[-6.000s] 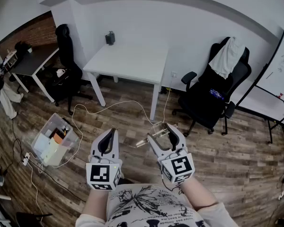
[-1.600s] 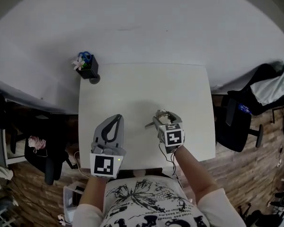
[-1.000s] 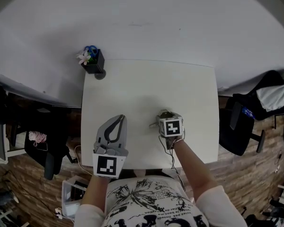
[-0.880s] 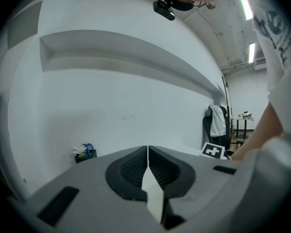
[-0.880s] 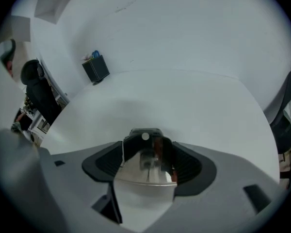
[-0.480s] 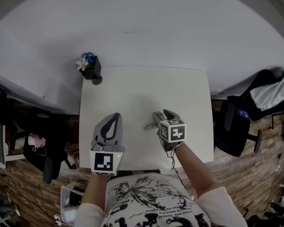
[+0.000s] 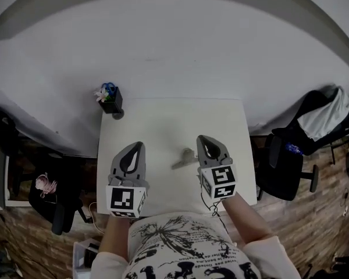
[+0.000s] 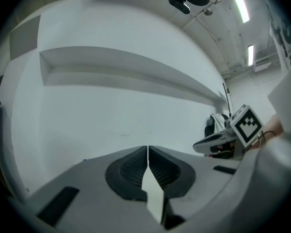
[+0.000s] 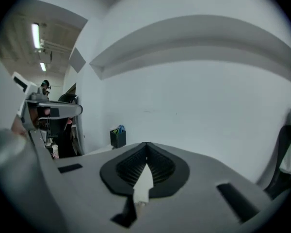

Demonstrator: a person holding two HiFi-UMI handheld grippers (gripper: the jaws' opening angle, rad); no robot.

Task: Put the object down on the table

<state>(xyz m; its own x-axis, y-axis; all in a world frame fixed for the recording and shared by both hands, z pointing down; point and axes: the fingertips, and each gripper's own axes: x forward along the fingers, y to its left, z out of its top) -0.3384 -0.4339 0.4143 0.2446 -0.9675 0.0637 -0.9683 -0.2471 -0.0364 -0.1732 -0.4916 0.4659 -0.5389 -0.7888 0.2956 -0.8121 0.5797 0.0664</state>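
The object, a small pale thing with a thin stem, lies on the white table between the two grippers. My right gripper hovers just right of it, jaws shut with nothing between them, and apart from the object. In the right gripper view its jaws meet at the tips. My left gripper is level with it on the left, also shut and empty, as the left gripper view shows. Neither gripper view shows the object.
A black pen holder with a flower stands at the table's far left corner, also in the right gripper view. A black office chair with a white garment stands right of the table. Dark furniture is at the left.
The right gripper let go of the object, shut its jaws and drew back to the right. The object now rests on the table. The left gripper barely moved.
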